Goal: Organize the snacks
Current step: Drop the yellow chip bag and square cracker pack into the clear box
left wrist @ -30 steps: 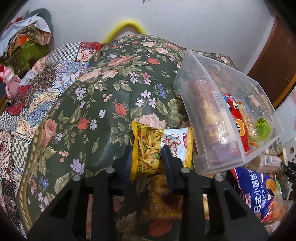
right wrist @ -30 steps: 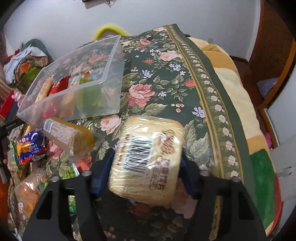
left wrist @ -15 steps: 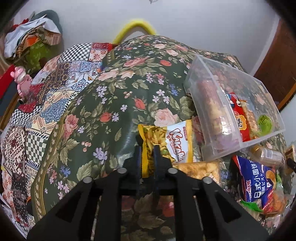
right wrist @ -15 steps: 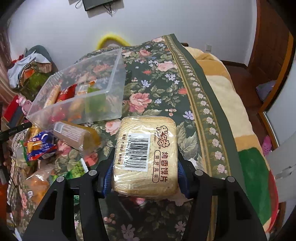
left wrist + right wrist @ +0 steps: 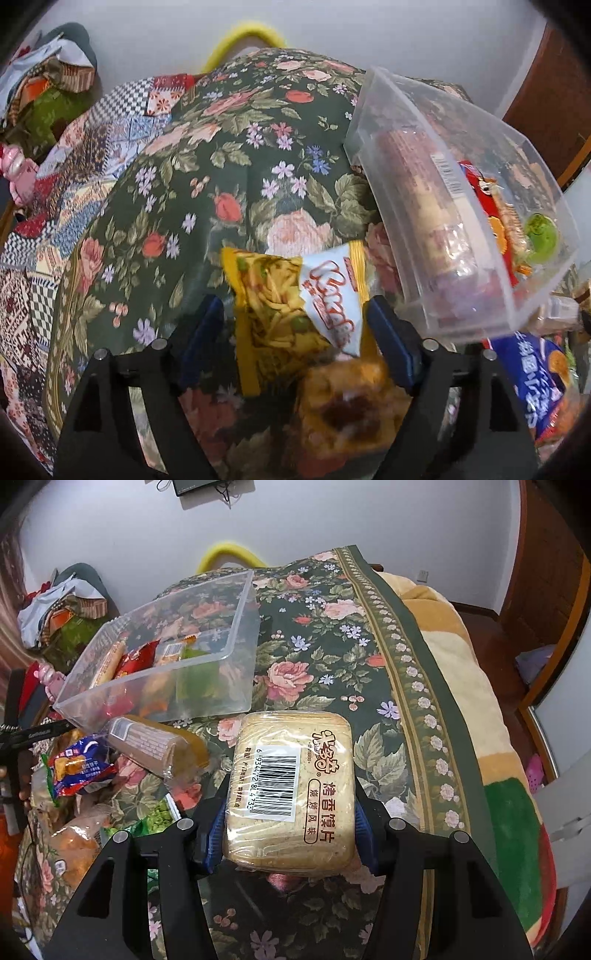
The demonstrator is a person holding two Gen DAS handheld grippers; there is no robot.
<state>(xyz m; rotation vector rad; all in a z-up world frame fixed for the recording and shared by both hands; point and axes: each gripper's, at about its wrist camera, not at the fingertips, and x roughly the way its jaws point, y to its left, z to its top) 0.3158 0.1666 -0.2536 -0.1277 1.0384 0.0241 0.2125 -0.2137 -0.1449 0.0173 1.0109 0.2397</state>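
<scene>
Yellow snack packet [image 5: 295,310] of fried sticks, lying on the floral bedspread [image 5: 236,177] between the spread fingers of the left gripper [image 5: 295,328]; jaws just opened wide, pads clear of the wrapper on both sides, so released, probably to re-seat a poor pinch. Directly below it, toward the gripper body, a blurred orange-brown packet [image 5: 347,402]. Ahead and to the right, clear plastic bin [image 5: 436,206], tilted on the soft bedding, already holding several snacks: the likely destination. Beige bread-slice pack [image 5: 291,794], barcode up, clenched at its two long sides by the right gripper [image 5: 290,834], apparently held ready for the same bin [image 5: 236,642], ahead and to the left. Loose packets [image 5: 77,764] left of that gripper, unsorted.
</scene>
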